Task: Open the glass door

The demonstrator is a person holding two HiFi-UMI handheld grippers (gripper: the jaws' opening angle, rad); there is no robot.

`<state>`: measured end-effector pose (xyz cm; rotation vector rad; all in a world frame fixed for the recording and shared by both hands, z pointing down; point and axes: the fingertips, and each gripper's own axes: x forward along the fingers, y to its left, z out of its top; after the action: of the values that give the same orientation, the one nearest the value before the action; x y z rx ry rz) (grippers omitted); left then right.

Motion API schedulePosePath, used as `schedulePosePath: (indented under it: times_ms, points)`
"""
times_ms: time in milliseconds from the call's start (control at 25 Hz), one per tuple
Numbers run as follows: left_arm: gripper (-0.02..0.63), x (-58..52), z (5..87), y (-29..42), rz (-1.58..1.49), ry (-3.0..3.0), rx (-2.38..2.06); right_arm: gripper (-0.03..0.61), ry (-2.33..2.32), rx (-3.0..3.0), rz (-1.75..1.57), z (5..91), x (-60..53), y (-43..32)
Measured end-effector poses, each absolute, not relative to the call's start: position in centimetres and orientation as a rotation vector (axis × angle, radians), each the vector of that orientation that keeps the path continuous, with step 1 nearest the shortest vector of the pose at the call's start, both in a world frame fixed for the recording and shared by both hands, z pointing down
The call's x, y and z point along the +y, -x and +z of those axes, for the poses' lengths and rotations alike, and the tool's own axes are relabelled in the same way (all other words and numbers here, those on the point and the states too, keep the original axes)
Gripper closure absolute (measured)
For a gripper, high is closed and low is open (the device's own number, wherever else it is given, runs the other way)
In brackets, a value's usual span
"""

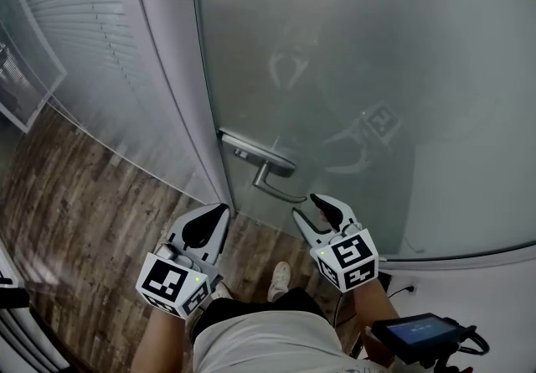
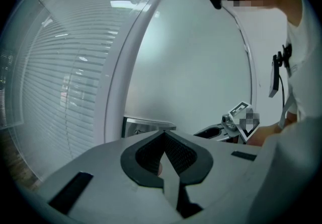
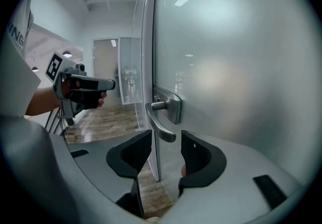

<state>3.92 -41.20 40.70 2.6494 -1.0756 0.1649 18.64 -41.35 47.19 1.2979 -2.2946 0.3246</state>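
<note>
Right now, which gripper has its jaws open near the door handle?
The right gripper: its jaws stand apart just short of the lever handle, gripping nothing. The left gripper is shut, farther left.

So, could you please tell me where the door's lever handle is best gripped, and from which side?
Grip the lever handle near its free end, away from the plate: that slim bar stands clear of the glass door and probably gives most leverage there. Approach from the front, slightly below, where the right gripper sits with open fingers.
</note>
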Motion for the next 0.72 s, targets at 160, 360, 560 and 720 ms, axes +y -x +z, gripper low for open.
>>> schedulePosePath:
  times_ms: [160,360,560,720]
  points:
    - [0.614,-40.8,40.6,-3.8,0.165,-2.645,-1.091,0.416,-1.287,-2.254,0.311,47.7,-41.6,-19.1]
    - [0.614,-40.6,40.7,-3.2,0.165,-2.632,-1.107,0.465,-1.26,-2.265,0.303,47.6,-41.3,-18.3]
    - [0.614,-41.0,40.7,-3.2,0.171,-2.627,-1.112,0.472,-1.251,-2.261,0.353,47.7,-41.7,-18.1]
    - [0.614,-40.8,40.5,-3.3,0.175,-2.63,-1.109,0.472,-1.268,-2.263,0.366,47.6,-41.5,-17.8]
